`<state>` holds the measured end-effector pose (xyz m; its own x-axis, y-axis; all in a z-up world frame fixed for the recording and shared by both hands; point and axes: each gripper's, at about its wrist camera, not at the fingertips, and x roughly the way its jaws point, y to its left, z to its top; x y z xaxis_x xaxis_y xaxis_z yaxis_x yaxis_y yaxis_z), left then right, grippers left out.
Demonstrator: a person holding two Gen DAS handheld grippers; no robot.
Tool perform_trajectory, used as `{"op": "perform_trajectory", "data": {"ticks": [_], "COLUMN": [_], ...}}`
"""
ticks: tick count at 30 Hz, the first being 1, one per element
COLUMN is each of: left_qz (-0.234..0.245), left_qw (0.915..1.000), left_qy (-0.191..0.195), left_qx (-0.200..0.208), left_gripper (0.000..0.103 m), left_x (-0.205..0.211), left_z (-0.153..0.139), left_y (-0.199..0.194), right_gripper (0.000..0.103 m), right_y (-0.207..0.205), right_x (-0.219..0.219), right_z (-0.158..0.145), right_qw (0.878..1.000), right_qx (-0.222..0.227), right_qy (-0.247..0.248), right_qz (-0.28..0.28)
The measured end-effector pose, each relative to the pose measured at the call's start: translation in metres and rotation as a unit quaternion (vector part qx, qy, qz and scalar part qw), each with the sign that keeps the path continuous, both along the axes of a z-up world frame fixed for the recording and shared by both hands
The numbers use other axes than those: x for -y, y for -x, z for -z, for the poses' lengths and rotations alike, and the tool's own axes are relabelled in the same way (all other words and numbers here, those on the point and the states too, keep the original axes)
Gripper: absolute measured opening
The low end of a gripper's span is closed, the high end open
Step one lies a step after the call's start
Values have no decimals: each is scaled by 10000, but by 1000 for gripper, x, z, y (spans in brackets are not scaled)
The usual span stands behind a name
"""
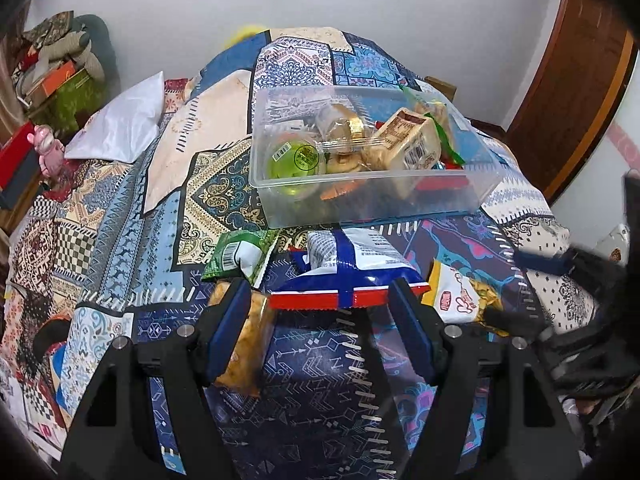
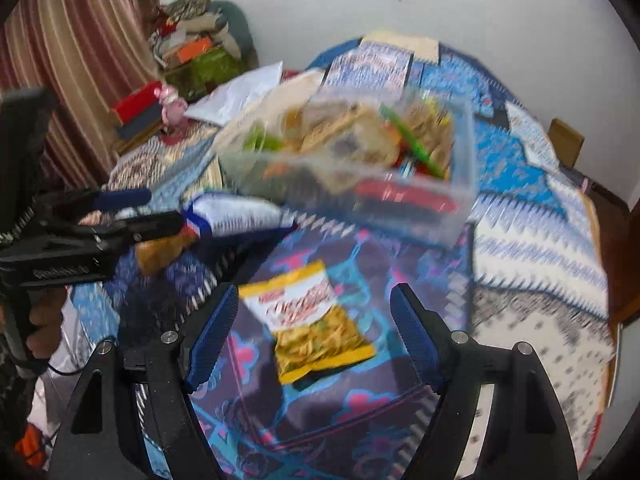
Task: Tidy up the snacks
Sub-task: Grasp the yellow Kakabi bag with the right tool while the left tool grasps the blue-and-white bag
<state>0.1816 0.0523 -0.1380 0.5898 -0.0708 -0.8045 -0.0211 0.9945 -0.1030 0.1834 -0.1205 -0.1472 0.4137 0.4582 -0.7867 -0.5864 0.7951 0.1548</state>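
Observation:
A clear plastic box holding several snacks stands on the patterned bedspread. In front of it lie a green packet, a blue, white and red bag, an orange packet and a yellow packet. My left gripper is open, and the bag's red near edge lies between its tips. The orange packet rests beside its left finger. My right gripper is open over the yellow packet, its pads clear of it. The right wrist view is blurred.
A white pillow and a pink toy lie at the bed's left side. Boxes and clothes pile up in the far left corner beside a striped curtain. A wooden door stands to the right. A hand holds the left gripper's handle.

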Motion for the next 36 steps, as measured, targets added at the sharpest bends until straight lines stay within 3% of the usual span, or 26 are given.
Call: {"op": "perform_trajectory", "data": {"ticks": [4, 6, 7, 12, 15, 17, 20, 22, 25, 30, 36], "left_qz": [143, 168, 156, 152, 255, 269, 296, 262, 166, 202, 219], "left_qw": [9998, 9998, 9998, 9996, 9978, 9978, 9984, 9979, 9971, 9986, 9998], "left_qy": [116, 103, 90, 126, 411, 382, 145, 184, 219, 69, 42], "left_qx": [98, 77, 77, -215, -464, -480, -464, -555, -705, -490, 12], "left_gripper": [71, 76, 80, 81, 81, 81, 81, 81, 70, 65, 64], "left_x": [6, 10, 11, 13, 14, 17, 23, 22, 21, 27, 29], "left_z": [-7, -6, -4, 20, 35, 41, 48, 55, 67, 62, 29], "left_y": [-8, -18, -24, -49, -52, -50, -45, -45, -46, -41, -22], "right_gripper": [76, 76, 76, 75, 60, 52, 49, 49, 48, 48, 48], "right_y": [2, 1, 0, -4, -5, -6, -8, -6, -2, 0, -4], "right_x": [-5, -9, -10, -9, -6, -3, 4, 7, 11, 21, 31], "right_z": [25, 34, 38, 47, 46, 45, 42, 41, 38, 27, 6], "right_qw": [9995, 9991, 9990, 9990, 9993, 9994, 9996, 9997, 9996, 9990, 9974], "right_qx": [-307, -395, -392, -412, -290, -243, -272, -191, -96, 18, 228], "right_qy": [45, 118, 176, 160, 226, 236, 79, 71, 80, -17, -223], "right_qz": [-90, -131, -124, -55, -21, 11, 39, 151, 260, 441, 647]}}
